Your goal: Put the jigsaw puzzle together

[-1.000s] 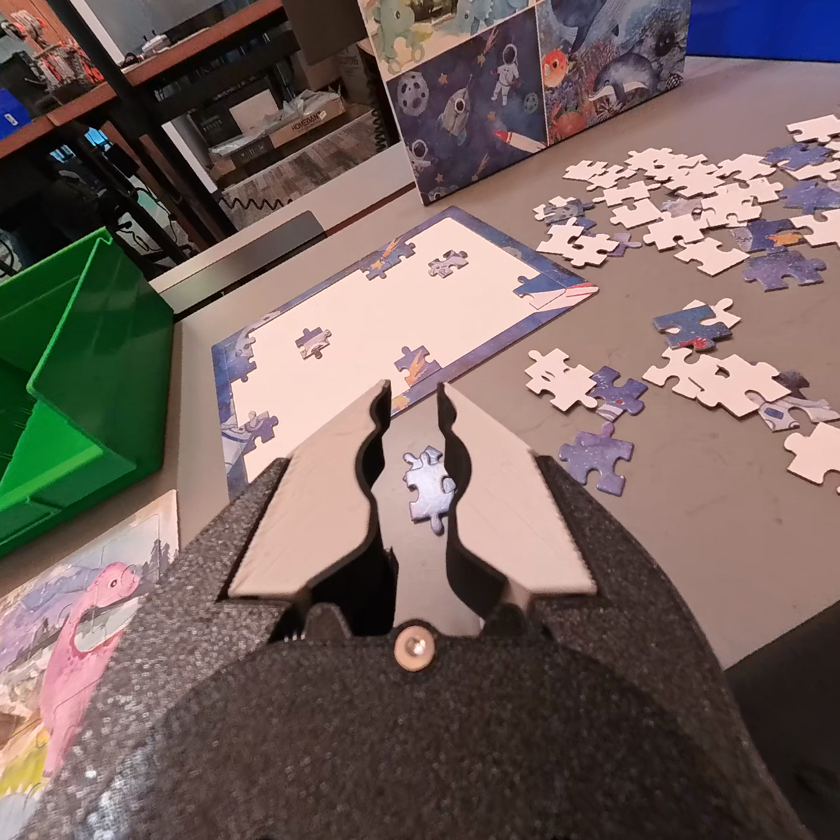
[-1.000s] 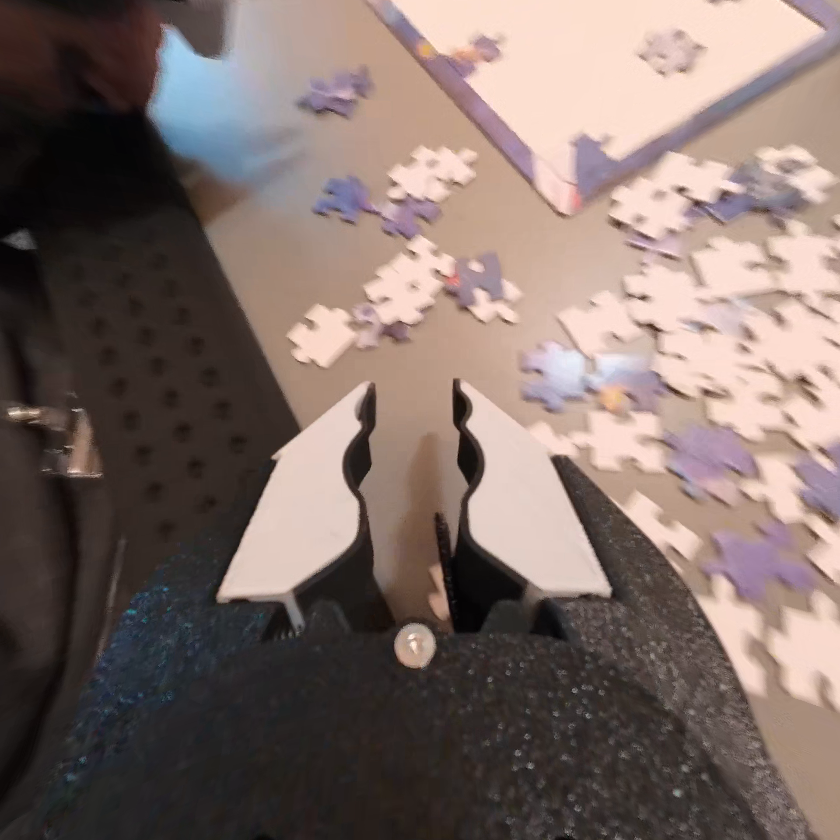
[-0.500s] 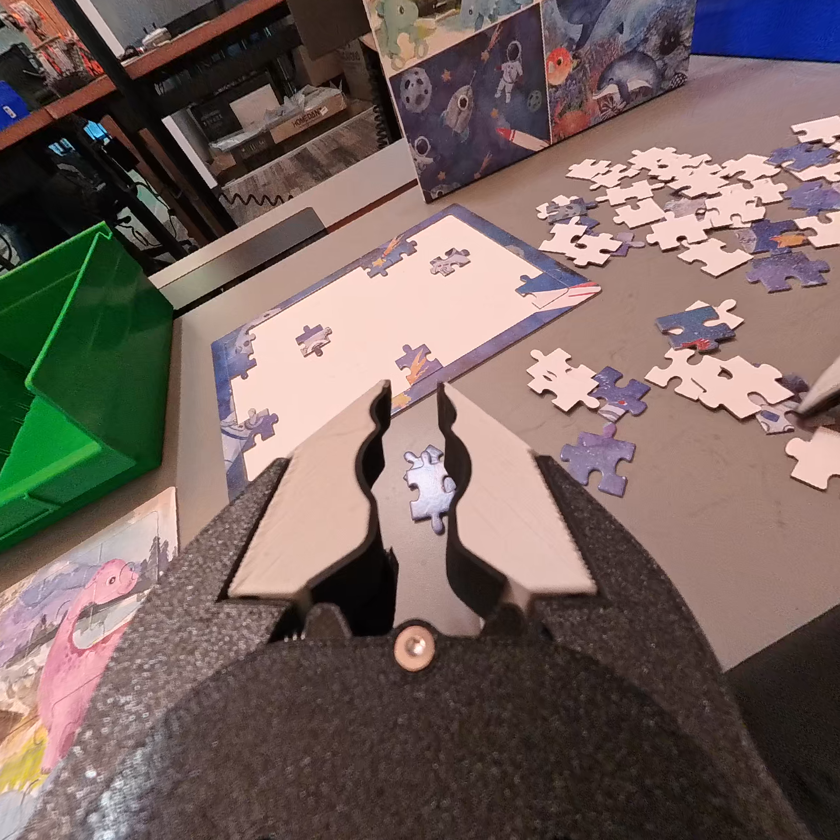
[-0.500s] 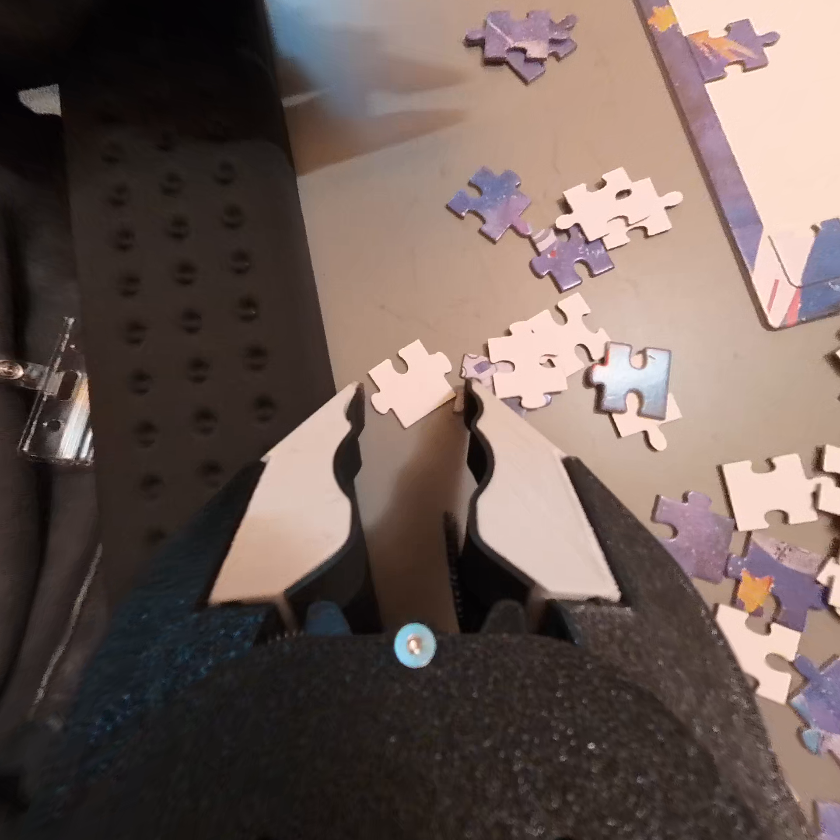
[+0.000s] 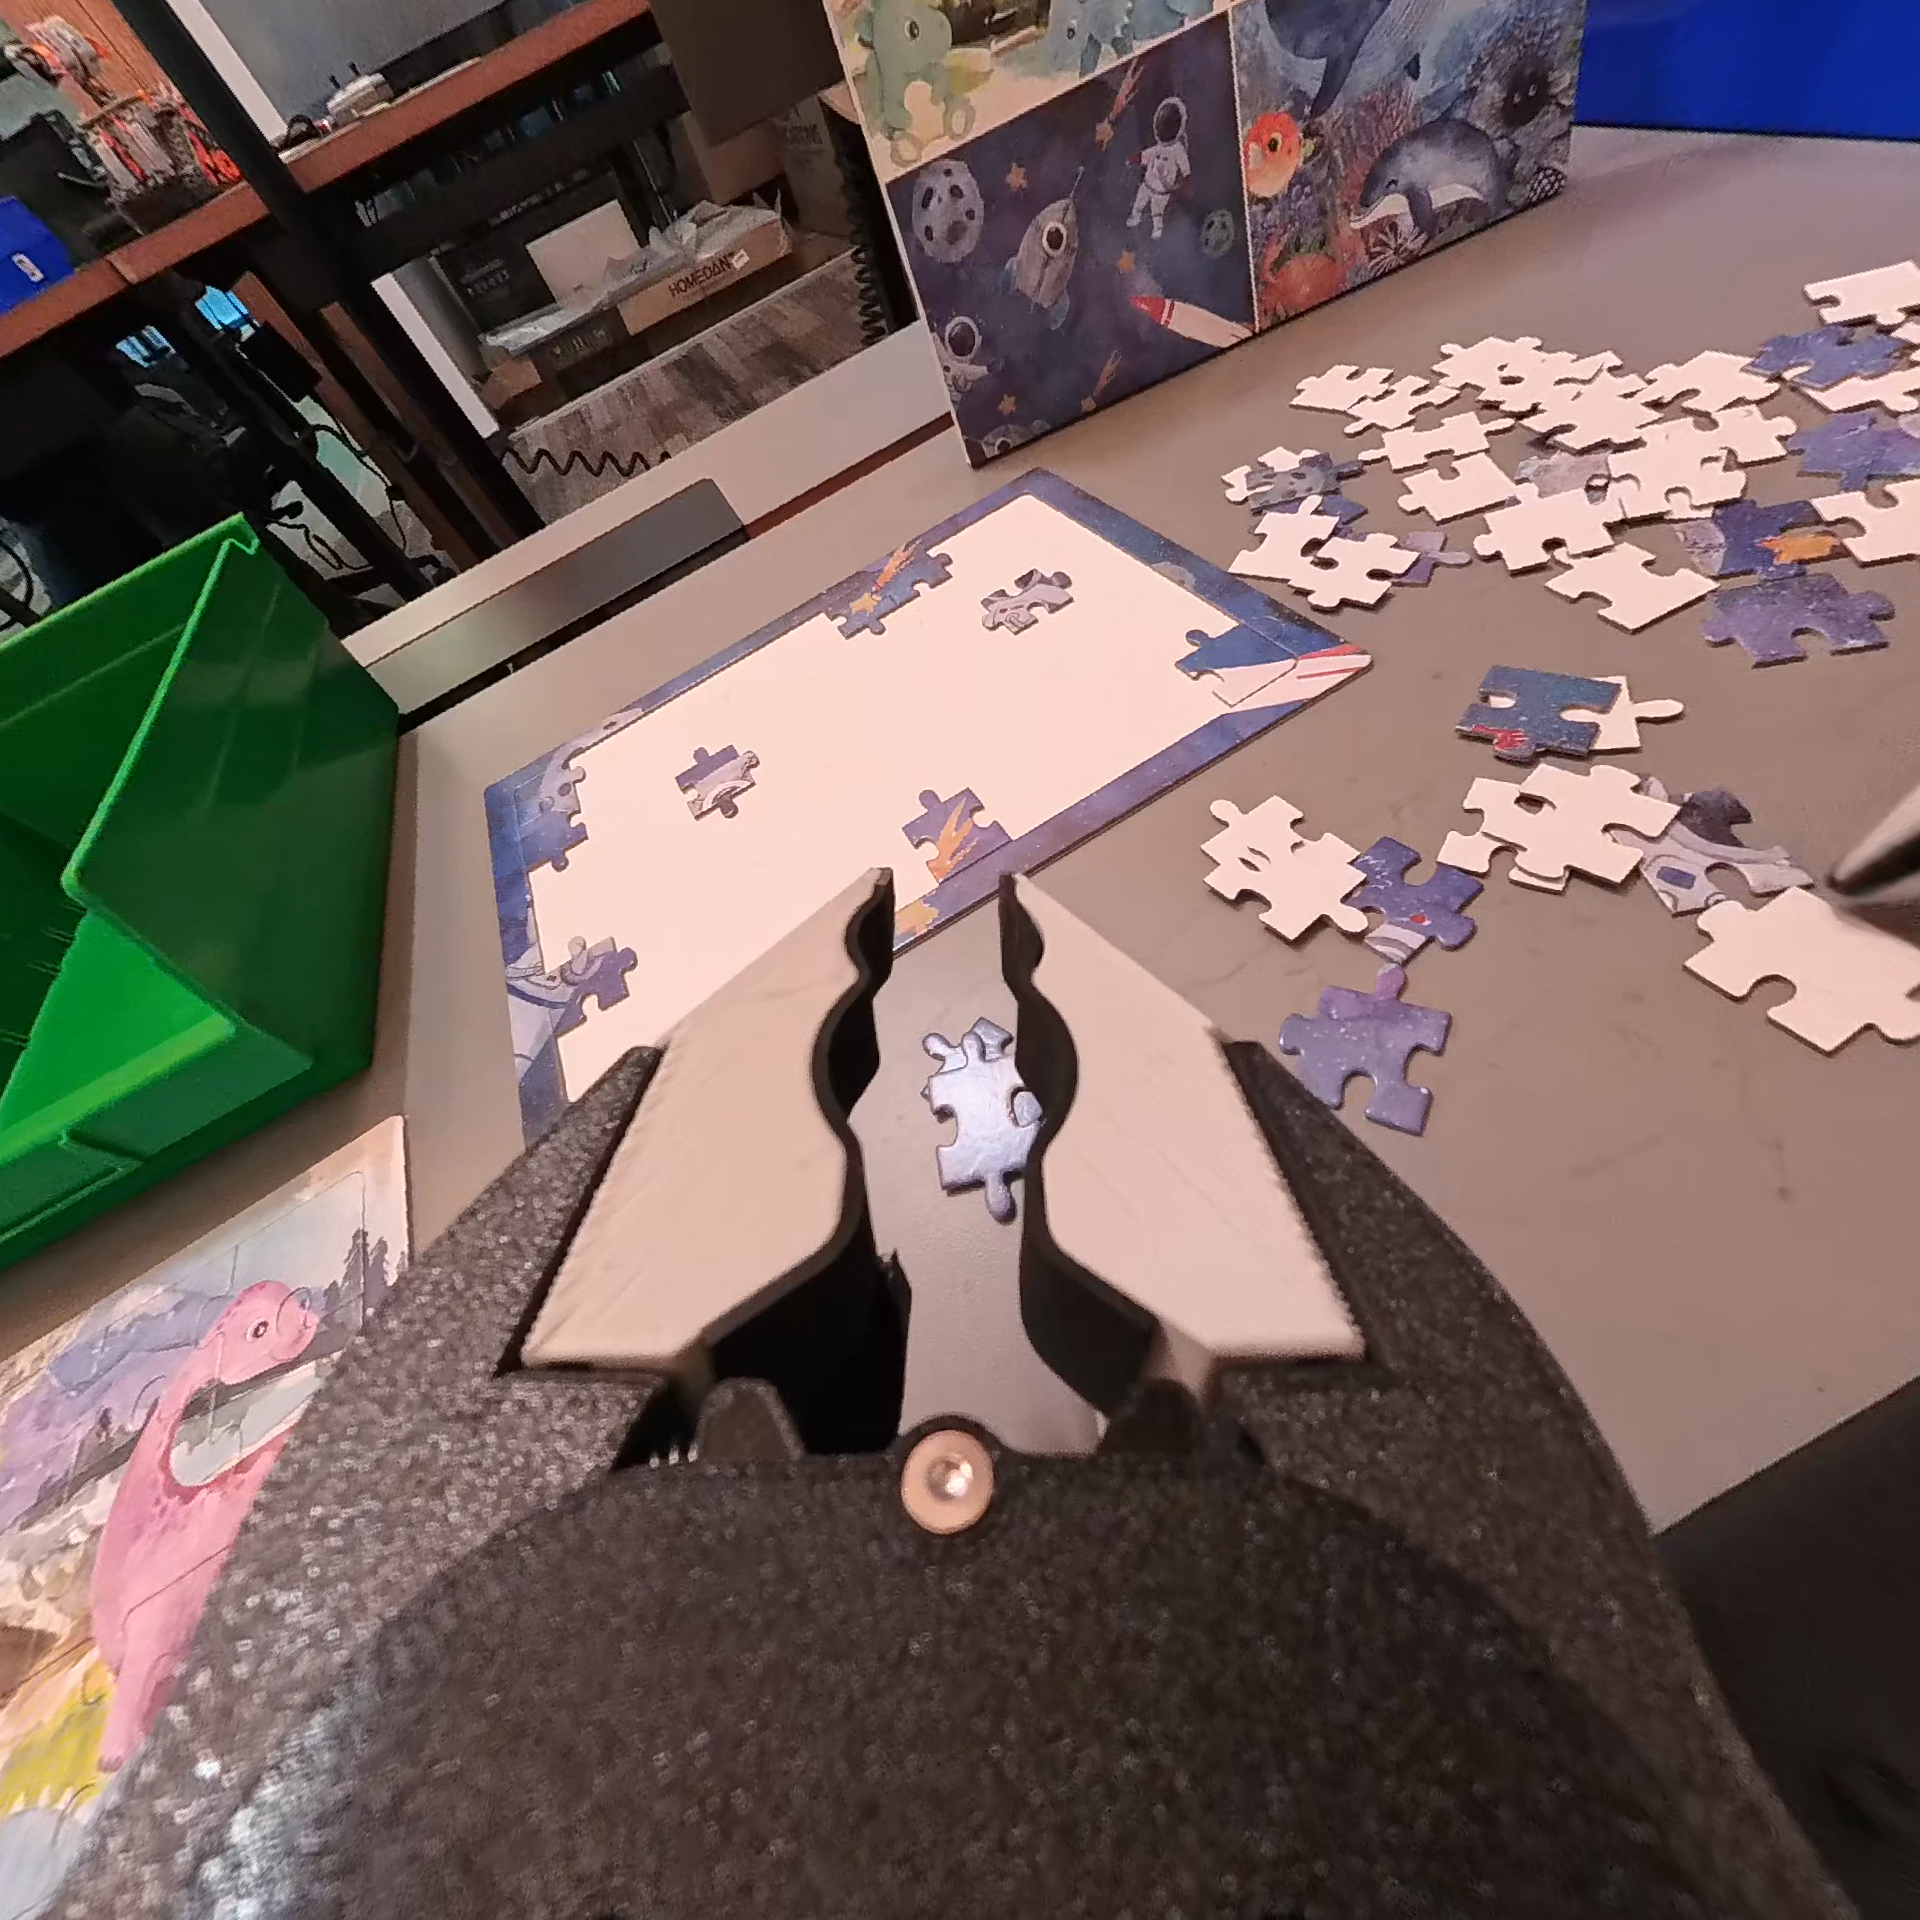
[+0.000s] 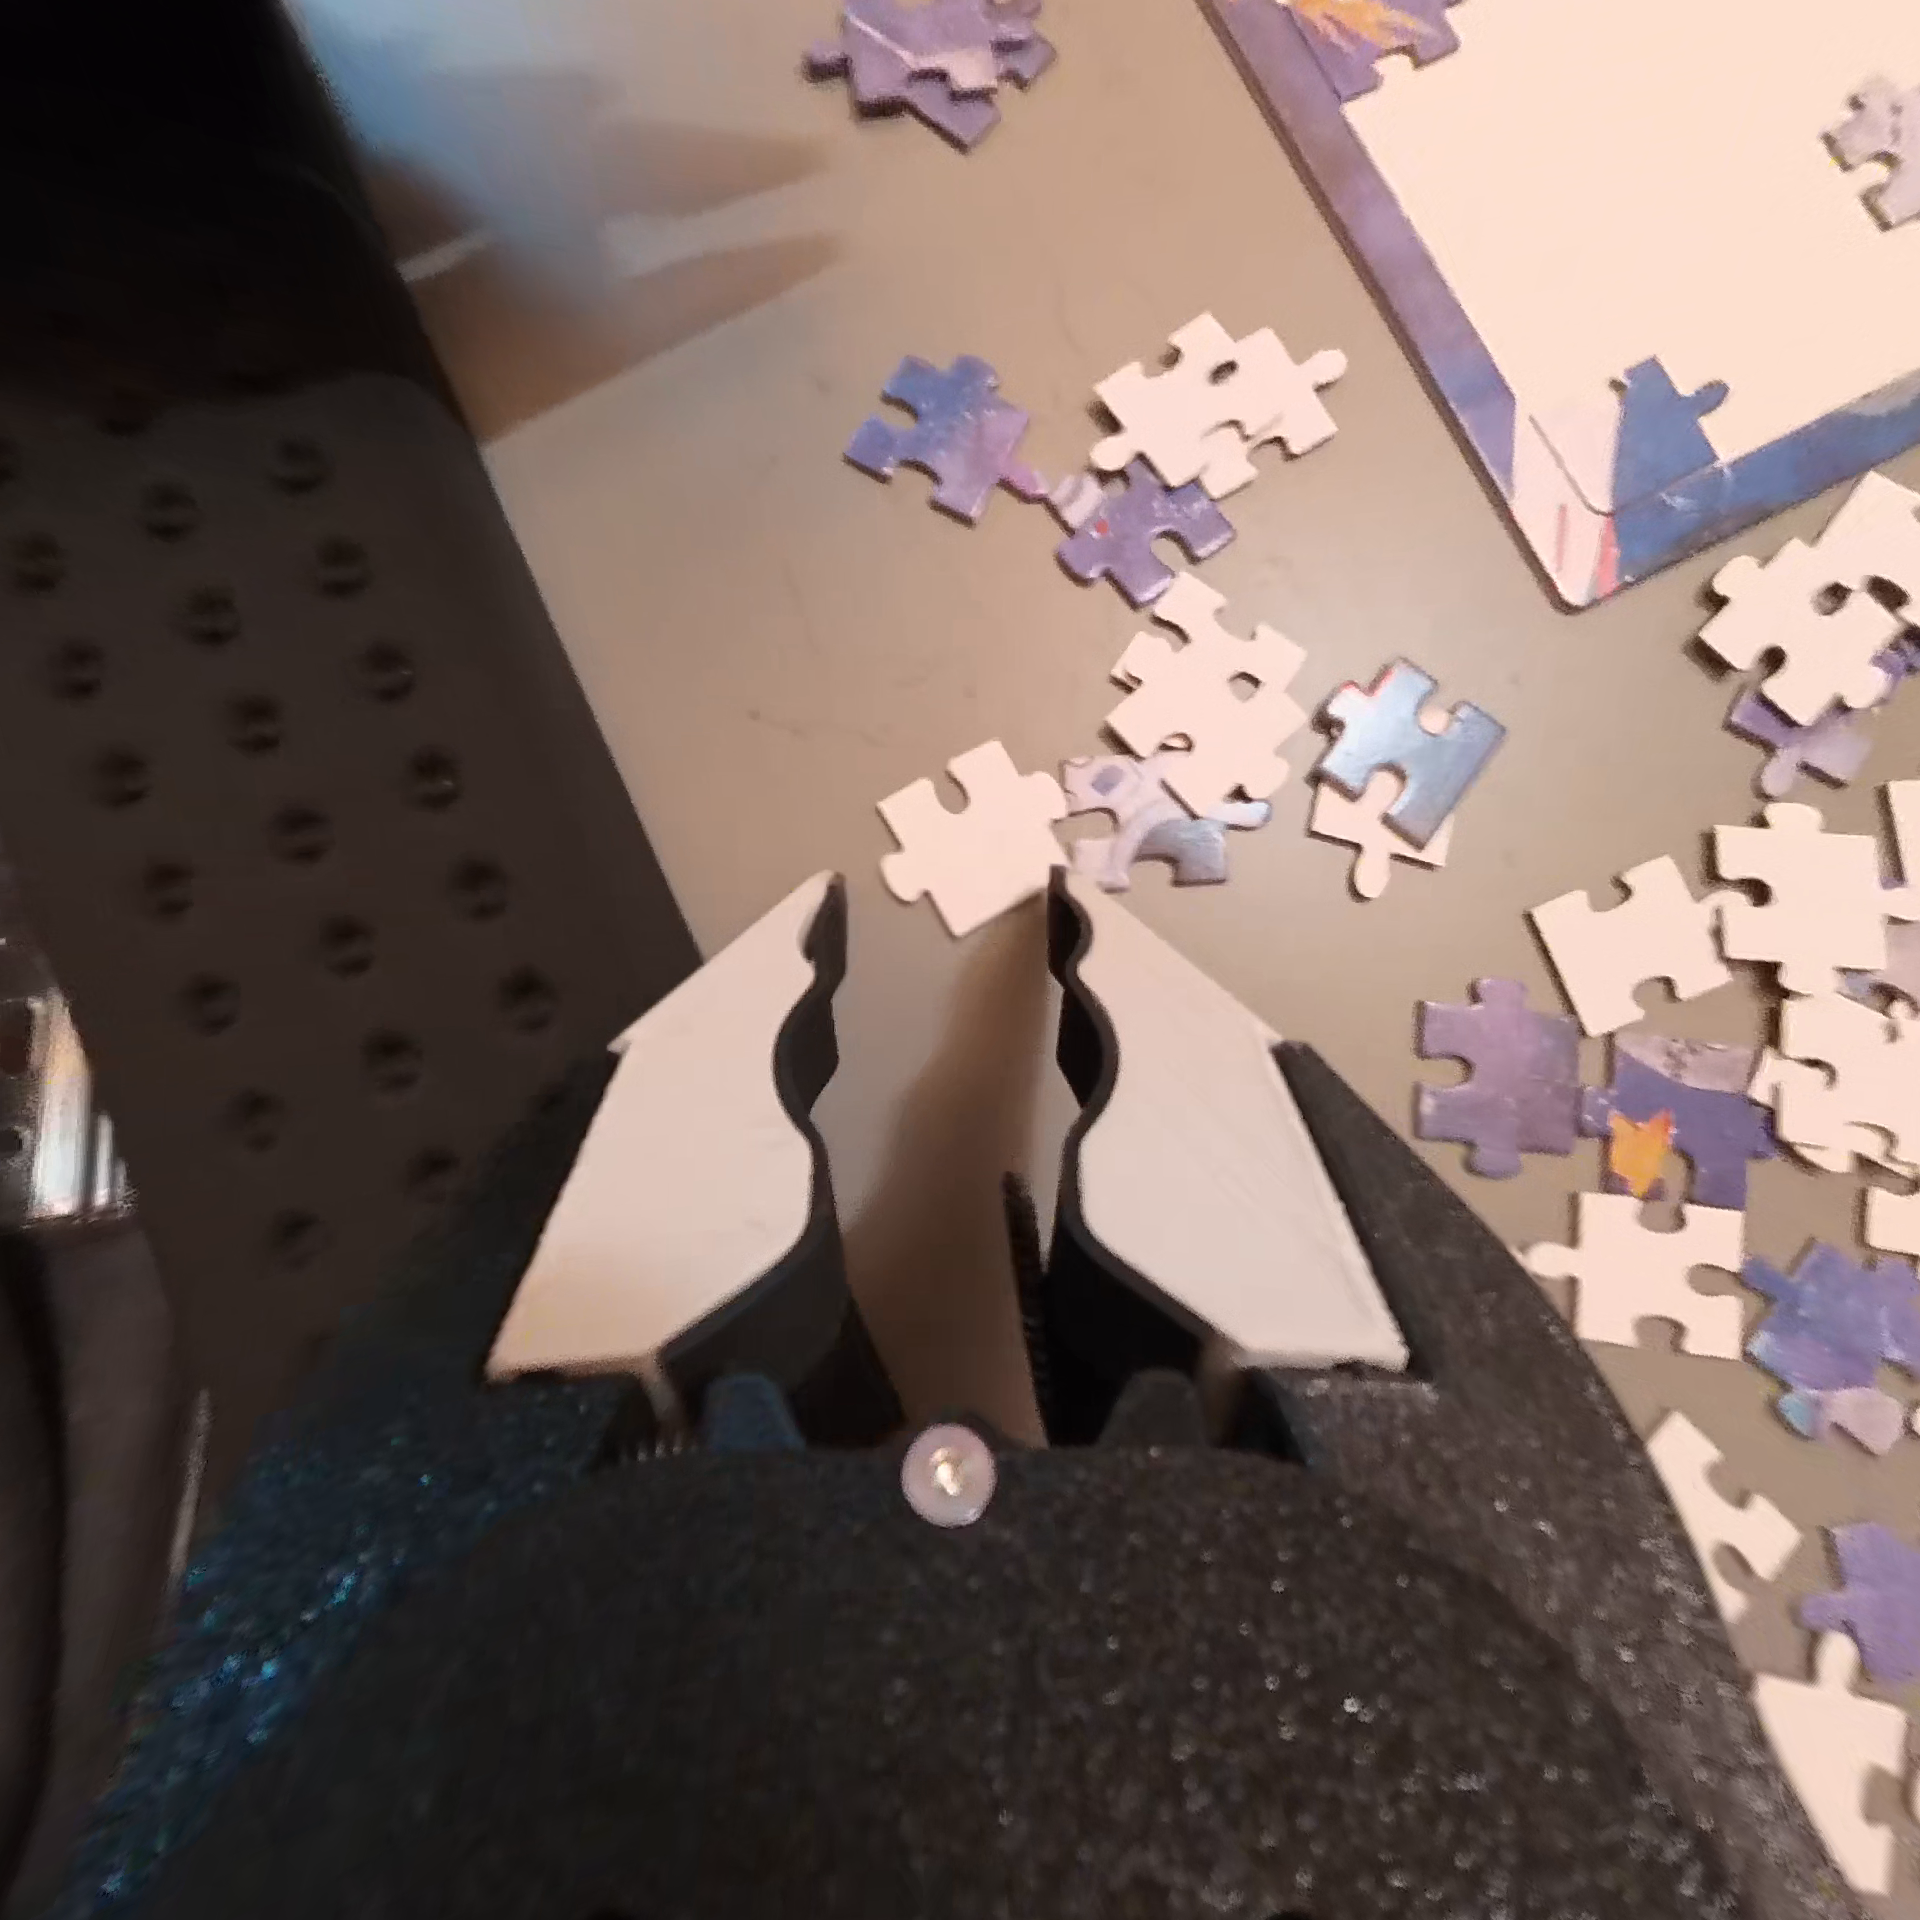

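Note:
The puzzle board (image 5: 935, 707) lies on the grey table, white inside a blue border, with a few pieces set in it; its corner also shows in the right wrist view (image 6: 1558, 312). My left gripper (image 5: 943, 894) is open and empty, above a blue piece (image 5: 982, 1112) that lies on the table in the gap between its fingers. My right gripper (image 6: 943, 894) is open and empty. Its tips are just short of a white face-down piece (image 6: 971, 836), near the table's front edge. One right fingertip (image 5: 1881, 862) shows at the right edge of the left wrist view.
Several loose pieces (image 5: 1558, 499) are scattered right of the board, some face down. The picture box (image 5: 1195, 208) stands at the back, a green bin (image 5: 208, 831) at the left, a dinosaur puzzle (image 5: 187, 1455) at the front left. A black perforated surface (image 6: 260, 727) borders the table. The gap from one gripper's tips to the other's is roughly 20 cm.
My right gripper has swung toward the table's front edge and moved up to the white face-down piece; its tip has come into the left wrist view. My left gripper has barely moved.

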The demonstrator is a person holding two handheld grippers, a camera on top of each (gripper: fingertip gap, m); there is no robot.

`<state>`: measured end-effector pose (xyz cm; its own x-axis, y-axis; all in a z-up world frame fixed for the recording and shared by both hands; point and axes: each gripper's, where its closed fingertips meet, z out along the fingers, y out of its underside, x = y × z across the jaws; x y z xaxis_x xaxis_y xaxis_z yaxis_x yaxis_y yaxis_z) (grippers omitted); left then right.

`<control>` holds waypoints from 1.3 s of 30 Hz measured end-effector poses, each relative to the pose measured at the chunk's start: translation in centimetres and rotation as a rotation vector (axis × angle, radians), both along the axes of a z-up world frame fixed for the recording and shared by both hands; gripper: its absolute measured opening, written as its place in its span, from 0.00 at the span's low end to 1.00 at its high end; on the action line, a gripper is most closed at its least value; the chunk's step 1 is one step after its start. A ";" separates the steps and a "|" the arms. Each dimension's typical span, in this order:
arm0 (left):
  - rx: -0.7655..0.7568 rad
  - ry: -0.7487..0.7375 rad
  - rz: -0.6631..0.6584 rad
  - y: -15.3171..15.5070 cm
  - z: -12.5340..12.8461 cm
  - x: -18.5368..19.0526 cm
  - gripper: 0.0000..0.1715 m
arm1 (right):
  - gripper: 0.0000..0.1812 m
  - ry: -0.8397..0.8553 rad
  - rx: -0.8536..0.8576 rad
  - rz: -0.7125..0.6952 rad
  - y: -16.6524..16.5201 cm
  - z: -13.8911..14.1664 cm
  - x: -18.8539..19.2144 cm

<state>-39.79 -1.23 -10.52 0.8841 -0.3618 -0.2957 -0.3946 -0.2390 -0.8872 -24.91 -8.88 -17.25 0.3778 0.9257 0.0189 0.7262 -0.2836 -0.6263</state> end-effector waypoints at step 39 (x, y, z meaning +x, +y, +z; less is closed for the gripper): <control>0.010 0.020 -0.009 -0.1 0.0 0.3 0.12 | 0.15 0.007 -0.045 -0.388 5.2 -0.6 2.4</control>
